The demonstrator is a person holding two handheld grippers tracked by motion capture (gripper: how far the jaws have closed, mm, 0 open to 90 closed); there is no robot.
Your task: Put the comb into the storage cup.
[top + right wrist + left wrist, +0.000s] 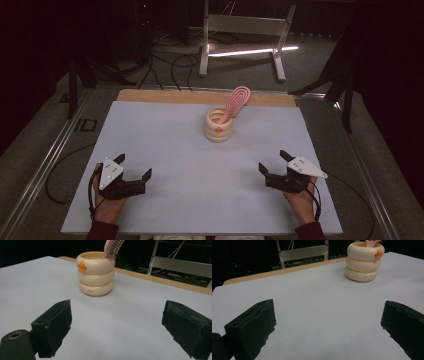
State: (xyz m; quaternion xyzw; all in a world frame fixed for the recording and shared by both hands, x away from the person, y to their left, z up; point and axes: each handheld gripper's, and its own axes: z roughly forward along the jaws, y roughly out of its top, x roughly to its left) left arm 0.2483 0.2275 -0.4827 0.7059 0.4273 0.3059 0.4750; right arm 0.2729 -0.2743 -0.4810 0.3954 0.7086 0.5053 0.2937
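Right now both grippers are resting near the front edge of the table [150, 130], one toward each front corner, and neither is holding anything. The left gripper [134, 170] is sitting with its jaws spread wide and pointing inward toward the middle of the table; its own view is showing the two black jaws far apart with bare white surface between them. The right gripper [273, 161] is mirroring that pose, jaws likewise wide apart and empty, and aiming inward.

Well apart from both, toward the middle of the back edge, a cream cup [219, 125] shaped like three stacked rings is standing upright. A pink brush [236, 101] is leaning in it, handle down inside and head sticking out over the rim toward the back right. In the right gripper view the bristles of the brush are facing that camera, just above the rim of the cup, and a small orange mark is showing on the top ring.

Judging from the layout, both grippers are waiting in a ready stance: parting the jaws in advance is leaving either hand free to reach forward. The brush is probably the thing to be lifted out, since its head is offering an easy grip above the rim, while the other gripper may be needed to steady the cup.
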